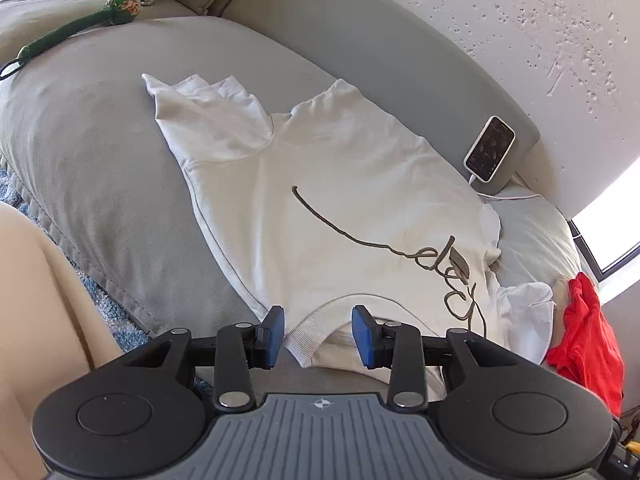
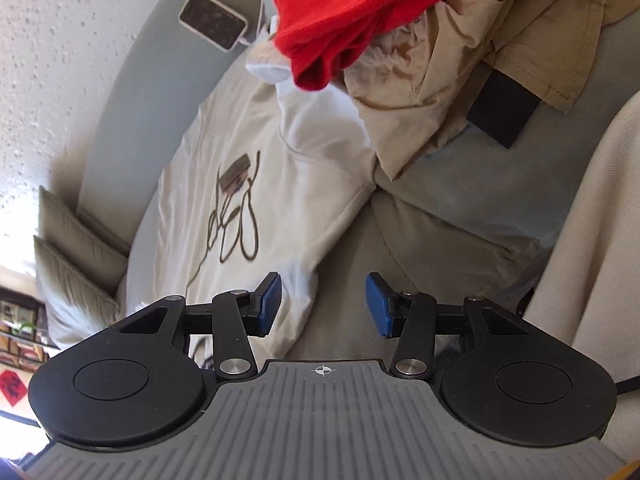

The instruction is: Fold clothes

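Note:
A cream T-shirt [image 1: 320, 184] with a brown script print [image 1: 440, 268] lies spread on the grey sofa cushion [image 1: 100, 152]. Its ribbed collar [image 1: 310, 334] points toward my left gripper [image 1: 318, 336]. That gripper is open, and the collar lies in the gap with neither blue pad pressing on it. In the right wrist view the same shirt [image 2: 256, 184] runs away to the upper left. My right gripper [image 2: 323, 304] hovers open over the shirt's near edge and the bare cushion, holding nothing.
A phone [image 1: 490, 148] on a white cable leans against the sofa back. A red garment [image 2: 344, 12] lies on crumpled beige clothes [image 2: 460, 80] beside the shirt, with a black block [image 2: 502, 114] under them. A green toy [image 1: 80, 24] lies on the far cushion.

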Available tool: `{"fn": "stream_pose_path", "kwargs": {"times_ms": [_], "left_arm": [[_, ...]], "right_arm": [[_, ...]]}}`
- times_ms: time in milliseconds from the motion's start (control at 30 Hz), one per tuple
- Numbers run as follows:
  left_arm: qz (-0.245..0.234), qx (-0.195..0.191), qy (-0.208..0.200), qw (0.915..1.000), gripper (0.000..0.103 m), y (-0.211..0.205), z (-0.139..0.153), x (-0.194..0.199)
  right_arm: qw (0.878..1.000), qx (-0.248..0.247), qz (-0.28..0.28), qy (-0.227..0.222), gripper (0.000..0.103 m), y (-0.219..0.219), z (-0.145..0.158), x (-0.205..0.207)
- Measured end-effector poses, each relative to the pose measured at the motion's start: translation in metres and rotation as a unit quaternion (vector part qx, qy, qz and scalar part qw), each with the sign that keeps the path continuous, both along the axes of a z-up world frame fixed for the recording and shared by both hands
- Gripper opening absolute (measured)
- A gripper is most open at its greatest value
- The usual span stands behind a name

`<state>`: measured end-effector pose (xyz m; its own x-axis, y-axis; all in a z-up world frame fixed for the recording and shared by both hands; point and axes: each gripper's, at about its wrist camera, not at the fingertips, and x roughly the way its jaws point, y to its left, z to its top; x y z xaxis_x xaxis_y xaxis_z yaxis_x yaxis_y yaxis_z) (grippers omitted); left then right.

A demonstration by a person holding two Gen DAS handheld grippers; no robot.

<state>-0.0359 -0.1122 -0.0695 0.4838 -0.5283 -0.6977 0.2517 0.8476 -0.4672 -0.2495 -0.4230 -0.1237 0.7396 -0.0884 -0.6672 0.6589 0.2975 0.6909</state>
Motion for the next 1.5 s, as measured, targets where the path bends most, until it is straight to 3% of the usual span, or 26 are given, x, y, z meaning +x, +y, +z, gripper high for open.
{"fn": "stream_pose_path", "kwargs": {"times_ms": [133,200,267,333,433,533,600,667,733,833,1100,1200,1233,1300,1367,1500], "left_arm": [[-0.008,0.009,0.001,0.9999,0.034,-0.003,-0.002,0.001],[-0.007,0.011,0.002,0.9999,0.034,-0.003,-0.001,0.001],[-0.008,0.014,-0.003,0.9999,0.034,-0.004,0.000,0.001],[-0.010,0.037,-0.013,0.9992,0.034,-0.007,0.000,0.003],[-0.010,0.092,-0.028,0.9953,0.032,-0.018,-0.002,0.008],[-0.024,0.096,-0.035,0.9945,0.033,-0.025,0.000,0.012],[-0.031,0.106,-0.052,0.9925,0.035,-0.028,0.003,0.012],[-0.034,0.112,-0.067,0.9909,0.035,-0.033,0.004,0.013],[-0.038,0.101,-0.068,0.9918,0.035,-0.036,0.002,0.015],[-0.042,0.087,-0.056,0.9937,0.036,-0.038,-0.001,0.016],[-0.048,0.069,-0.043,0.9955,0.038,-0.036,-0.005,0.015],[-0.056,0.066,-0.038,0.9955,0.038,-0.037,-0.008,0.016],[-0.056,0.064,-0.036,0.9957,0.037,-0.037,-0.008,0.016],[-0.053,0.063,-0.032,0.9961,0.037,-0.035,-0.010,0.017],[-0.049,0.061,-0.029,0.9965,0.037,-0.032,-0.011,0.017],[-0.045,0.052,-0.028,0.9973,0.037,-0.027,-0.007,0.015]], "right_arm": [[0.999,-0.013,-0.028,-0.023,0.045,-0.012,-0.007,0.010],[0.999,-0.022,-0.012,-0.034,0.002,-0.012,-0.004,0.012],[0.999,-0.049,0.010,-0.014,0.002,-0.007,0.003,0.014],[0.994,-0.105,0.019,0.021,0.002,0.004,0.017,0.011],[0.989,-0.120,0.047,0.073,0.002,0.009,0.020,0.016],[0.979,-0.141,0.104,0.108,0.013,0.008,0.022,0.035],[0.972,-0.177,0.115,0.105,0.043,0.013,0.042,0.035],[0.953,-0.255,0.129,0.099,0.044,0.024,0.069,0.037],[0.926,-0.337,0.144,0.094,0.043,0.033,0.095,0.041],[0.888,-0.414,0.165,0.115,0.043,0.029,0.113,0.070],[0.780,-0.496,0.277,0.263,0.040,0.005,0.065,0.156],[0.754,-0.509,0.284,0.303,0.039,0.002,0.052,0.169],[0.749,-0.511,0.283,0.312,0.037,0.001,0.049,0.171],[0.751,-0.508,0.272,0.321,0.001,0.000,0.051,0.173],[0.757,-0.508,0.258,0.321,0.001,-0.001,0.056,0.174],[0.773,-0.531,0.213,0.273,0.001,0.010,0.094,0.161]]}}
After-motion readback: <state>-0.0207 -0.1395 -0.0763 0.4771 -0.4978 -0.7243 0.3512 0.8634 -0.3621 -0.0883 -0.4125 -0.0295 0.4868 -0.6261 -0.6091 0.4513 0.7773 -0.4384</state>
